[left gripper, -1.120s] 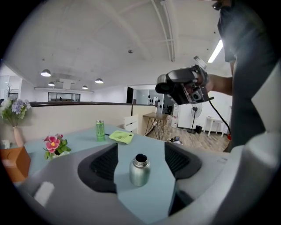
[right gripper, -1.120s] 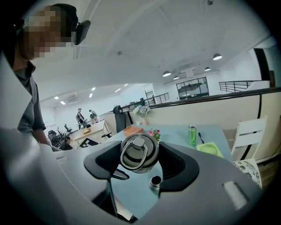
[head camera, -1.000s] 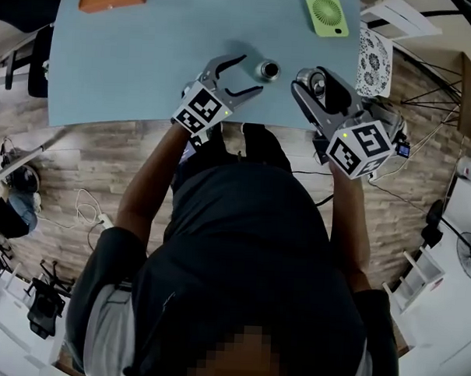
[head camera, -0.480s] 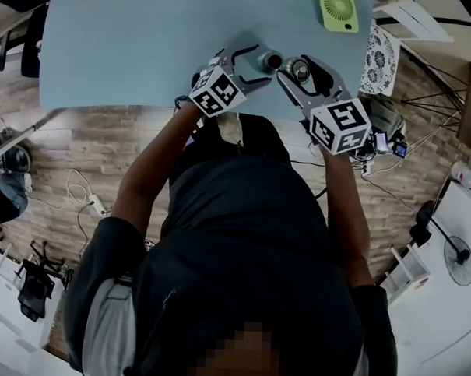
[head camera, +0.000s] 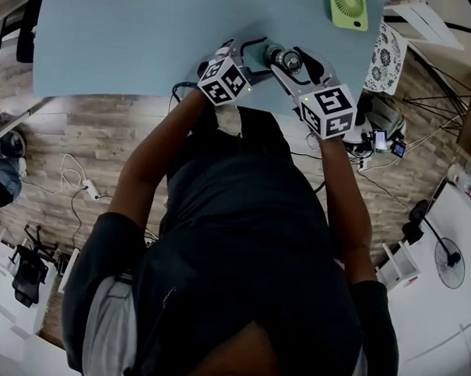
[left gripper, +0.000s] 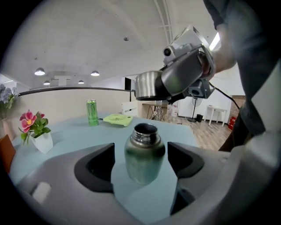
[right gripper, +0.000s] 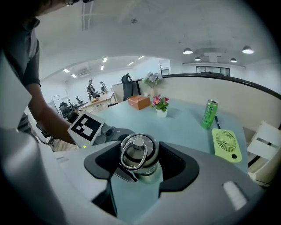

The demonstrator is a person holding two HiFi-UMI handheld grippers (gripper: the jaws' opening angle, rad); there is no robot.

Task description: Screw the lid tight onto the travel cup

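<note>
Left gripper (left gripper: 141, 163): its jaws have just been opening and stand apart either side of the cup (left gripper: 145, 145), touching nothing. Right gripper (right gripper: 139, 160) clamps the lid (right gripper: 137, 148) above the cup's open mouth. The cup stands upright by the table's (head camera: 132, 54) near edge. Bare tabletop spreads far and left, with fan (left gripper: 117, 118), can (left gripper: 91, 112) and flowerpot (left gripper: 42, 141) well apart.

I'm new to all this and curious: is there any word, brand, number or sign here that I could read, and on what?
No text can be read anywhere.
Green can: its print is too blurred to read.
Two marker cubes: only black-and-white square patterns, no letters.
</note>
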